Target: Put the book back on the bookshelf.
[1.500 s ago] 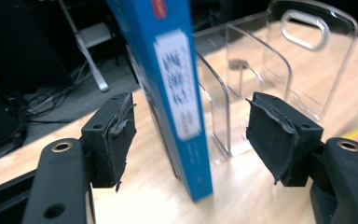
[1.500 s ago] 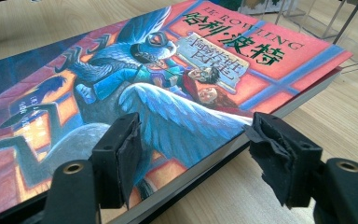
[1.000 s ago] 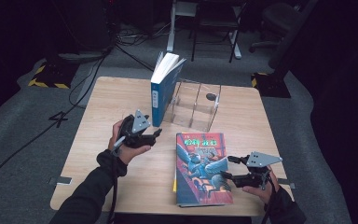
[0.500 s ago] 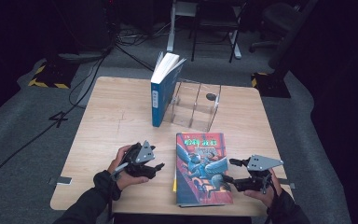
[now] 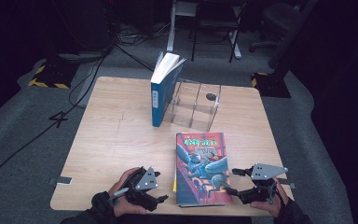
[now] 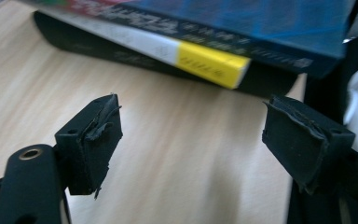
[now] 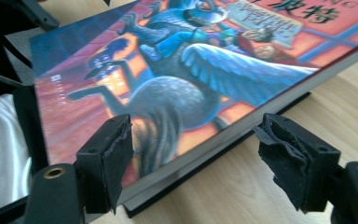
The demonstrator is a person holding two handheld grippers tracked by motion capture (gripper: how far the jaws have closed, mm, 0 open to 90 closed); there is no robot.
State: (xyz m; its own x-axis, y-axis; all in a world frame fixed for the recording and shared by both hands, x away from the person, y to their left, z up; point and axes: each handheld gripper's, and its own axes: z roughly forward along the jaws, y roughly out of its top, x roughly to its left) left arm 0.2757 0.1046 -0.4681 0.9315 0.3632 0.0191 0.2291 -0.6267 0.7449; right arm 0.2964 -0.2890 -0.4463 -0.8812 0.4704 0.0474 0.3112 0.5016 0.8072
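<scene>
Thick paperback with the red-and-blue illustrated cover (image 5: pixel 203 169) flat at table's near edge, left gripper (image 5: pixel 162 199) and right gripper (image 5: pixel 229 182) flanking it, jaws just opening (nothing between): lopsided pinch could tip it off.

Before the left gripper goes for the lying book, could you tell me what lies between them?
Only bare wooden table: in the left gripper view, the open left gripper faces the book with nothing between.

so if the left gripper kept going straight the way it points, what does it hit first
Most likely the spine edge of the illustrated book, which lies flat just ahead of the open left gripper. Bare table lies between them, though the gap is hard to judge.
</scene>
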